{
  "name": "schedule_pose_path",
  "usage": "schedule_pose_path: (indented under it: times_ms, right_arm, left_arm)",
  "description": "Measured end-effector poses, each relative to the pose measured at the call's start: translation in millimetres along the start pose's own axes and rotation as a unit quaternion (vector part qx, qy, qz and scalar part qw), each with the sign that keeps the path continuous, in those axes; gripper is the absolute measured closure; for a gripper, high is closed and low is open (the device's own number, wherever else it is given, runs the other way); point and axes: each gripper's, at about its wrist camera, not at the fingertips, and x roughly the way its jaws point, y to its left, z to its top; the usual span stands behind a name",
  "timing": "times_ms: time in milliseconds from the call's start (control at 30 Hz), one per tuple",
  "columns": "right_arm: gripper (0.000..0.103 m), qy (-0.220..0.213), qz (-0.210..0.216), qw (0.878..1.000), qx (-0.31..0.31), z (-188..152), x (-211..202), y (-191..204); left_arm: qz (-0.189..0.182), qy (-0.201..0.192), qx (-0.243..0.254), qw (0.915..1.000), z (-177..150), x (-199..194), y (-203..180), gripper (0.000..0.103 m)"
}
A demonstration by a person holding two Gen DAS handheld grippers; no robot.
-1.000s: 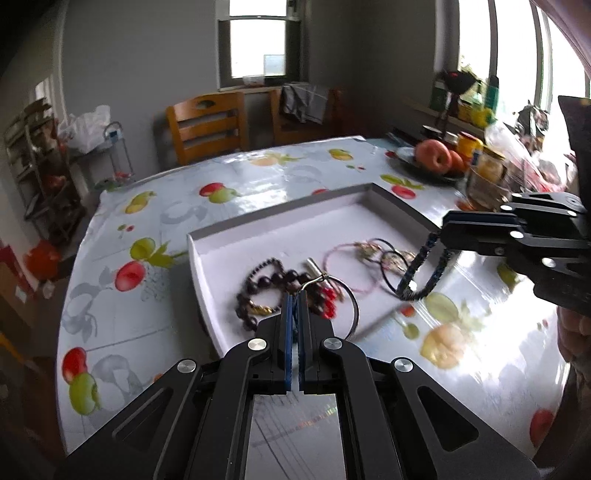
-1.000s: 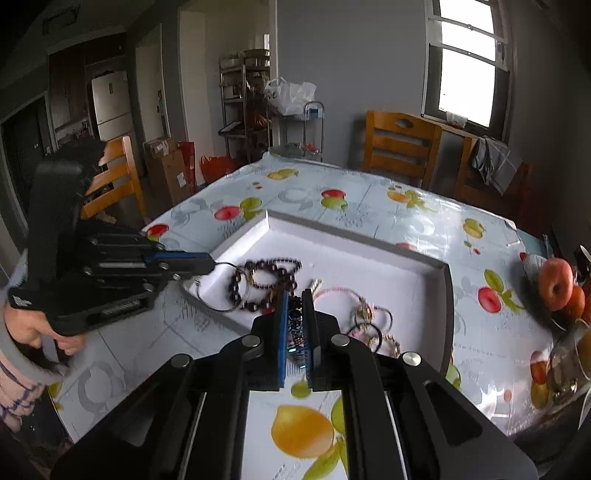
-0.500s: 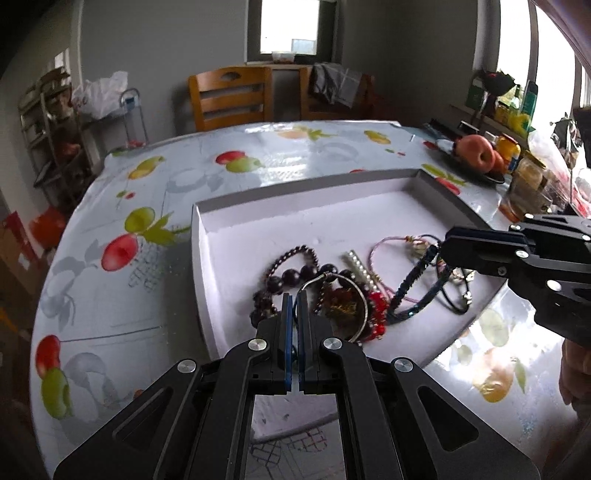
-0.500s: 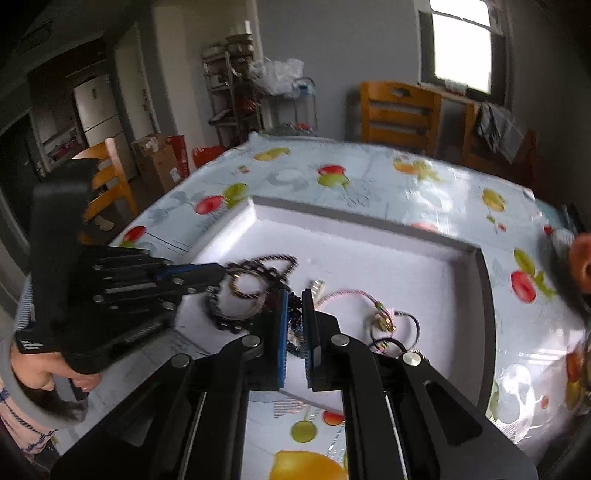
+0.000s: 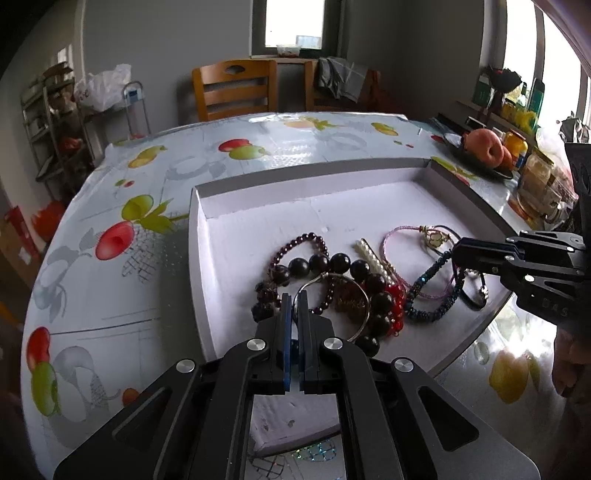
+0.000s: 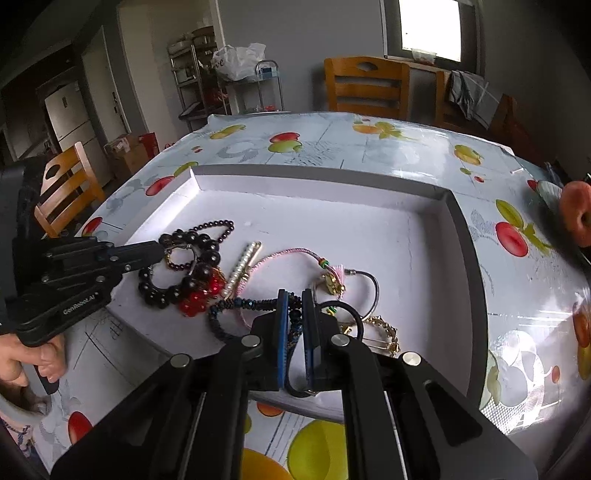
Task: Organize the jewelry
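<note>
Between left hand-held gripper [image 5: 294, 303] jaws, silver bangle [image 5: 334, 301]; over tray [image 5: 236, 229]

Grey walls, bright window [image 5: 293, 27] at the back, two wooden chairs [image 5: 234, 90] behind a table [image 5: 110, 206] in a fruit-print cover. Metal shelf rack [image 6: 192, 74] and fridge [image 6: 68, 114] off left.

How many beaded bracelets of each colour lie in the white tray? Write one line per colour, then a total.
Dark purple bracelet: 1
Black bracelet: 1
Red bracelet: 1
Blue bracelet: 1, pinched by the right gripper
Total: 4
Not counted, since it has no beads: the silver bangle in the left gripper.
</note>
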Motion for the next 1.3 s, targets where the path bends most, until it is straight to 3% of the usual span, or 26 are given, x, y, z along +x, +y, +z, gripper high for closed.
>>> schedule_pose_path:
  times_ms: [67, 100, 167, 267, 400, 467, 567, 700, 1067, 1300]
  right_arm:
    - [0.096, -0.002, 0.0, 1.0, 0.0, -2, 1, 0]
    - [0.096, -0.003, -0.001, 1.0, -0.001, -3, 1, 0]
    - [0.093, -0.004, -0.003, 1.0, -0.002, -4, 0, 0]
    - [0.077, -0.012, -0.003, 1.0, -0.002, -5, -3, 1]
    - [0.062, -0.034, -0.002, 0.999, -0.003, -10, -16, 1]
    - [0.057, -0.042, -0.003, 0.999, -0.003, -14, -22, 1]
    - [0.047, -0.052, 0.0, 0.999, -0.004, -19, -29, 1]
    - [0.042, -0.073, 0.002, 0.997, -0.004, -27, -43, 1]
    - [0.017, -0.122, -0.018, 0.992, -0.01, -47, -77, 9]
    - [0.009, -0.157, -0.031, 0.987, -0.009, -57, -94, 11]
  left_arm:
    - [0.005, -0.01, 0.0, 0.9999, 0, -4, -1, 0.075]
    - [0.006, -0.014, 0.003, 0.9999, 0, -6, -1, 0.071]
    - [0.011, -0.022, 0.007, 0.9997, -1, -10, -4, 0.045]
    - [0.012, -0.033, 0.011, 0.9993, -2, -16, -8, 0.028]
    - [0.013, -0.048, 0.006, 0.9988, -5, -24, -8, 0.021]
    - [0.016, -0.057, 0.005, 0.9982, -6, -29, -9, 0.013]
    - [0.014, -0.076, 0.003, 0.997, -10, -40, -10, 0.009]
    - [0.009, -0.098, -0.006, 0.9951, -17, -53, -12, 0.006]
    - [0.003, -0.111, -0.031, 0.9933, -39, -72, -16, 0.005]
    - [0.025, -0.134, -0.031, 0.9901, -48, -86, -24, 0.005]
